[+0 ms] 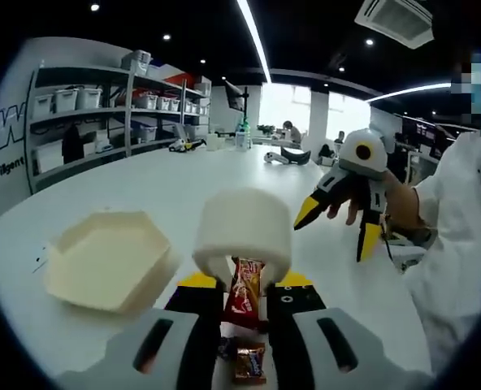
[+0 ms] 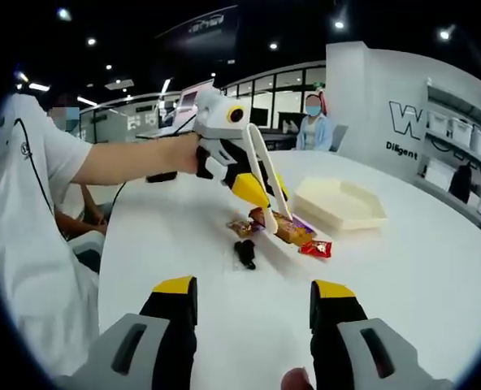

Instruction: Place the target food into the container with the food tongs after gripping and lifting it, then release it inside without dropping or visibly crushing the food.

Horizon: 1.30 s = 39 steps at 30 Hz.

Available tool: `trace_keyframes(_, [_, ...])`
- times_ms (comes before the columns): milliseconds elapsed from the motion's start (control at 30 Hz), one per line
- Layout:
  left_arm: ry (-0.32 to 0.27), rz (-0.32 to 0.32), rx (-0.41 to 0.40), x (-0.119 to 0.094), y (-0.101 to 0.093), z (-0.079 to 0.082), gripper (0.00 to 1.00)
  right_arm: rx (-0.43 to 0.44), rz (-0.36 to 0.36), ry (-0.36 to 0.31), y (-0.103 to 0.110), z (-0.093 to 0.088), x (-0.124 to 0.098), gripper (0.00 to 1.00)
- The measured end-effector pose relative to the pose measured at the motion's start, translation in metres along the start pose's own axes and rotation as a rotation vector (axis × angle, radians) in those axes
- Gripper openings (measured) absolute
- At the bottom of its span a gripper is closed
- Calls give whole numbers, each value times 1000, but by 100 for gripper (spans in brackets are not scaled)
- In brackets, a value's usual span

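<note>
The left gripper holds a pair of white food tongs, its jaws pressed against the tongs' arms, whose looped top rises just ahead of the yellow tips in the left gripper view. In the right gripper view the tong tips reach down to the white table and meet a yellow-orange snack packet, which lies just beside the cream hexagonal container, on its near side. Whether the tips already pinch the packet or merely touch it cannot be told, and it does not look lifted. A red wrapped candy lies touching or nearly touching that packet, a brown candy sits near it on the side away from the container, and a small dark object rests a little farther from the container. The right gripper hovers with its jaws spread wide and holding nothing, well apart from the container. The chief risk is probably a weak, off-centre bite: the slick wrapper could slide out of the tongs on the lift and fall short of the container. Squeezing harder to prevent that could crush the snack. The crowded candies might also be dragged along or nudged.
</note>
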State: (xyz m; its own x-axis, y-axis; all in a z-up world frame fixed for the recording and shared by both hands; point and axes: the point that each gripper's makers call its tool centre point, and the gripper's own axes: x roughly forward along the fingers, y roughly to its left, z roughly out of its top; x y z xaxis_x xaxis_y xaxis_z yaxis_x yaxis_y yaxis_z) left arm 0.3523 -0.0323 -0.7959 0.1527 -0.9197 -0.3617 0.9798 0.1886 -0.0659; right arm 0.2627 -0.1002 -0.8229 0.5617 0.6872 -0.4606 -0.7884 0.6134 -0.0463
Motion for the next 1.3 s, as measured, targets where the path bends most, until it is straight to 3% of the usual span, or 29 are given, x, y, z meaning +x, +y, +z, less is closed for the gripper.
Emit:
trace_keyframes(533, [-19, 66, 18, -28, 30, 24, 18, 30, -6, -25, -8, 6, 6, 62])
trace_keyframes(933, [-16, 82, 28, -22, 59, 37, 18, 31, 1, -35, -7, 7, 8, 64])
trace_keyframes(1300, [-11, 94, 22, -9, 89, 39, 18, 36, 4, -40, -10, 7, 8, 65])
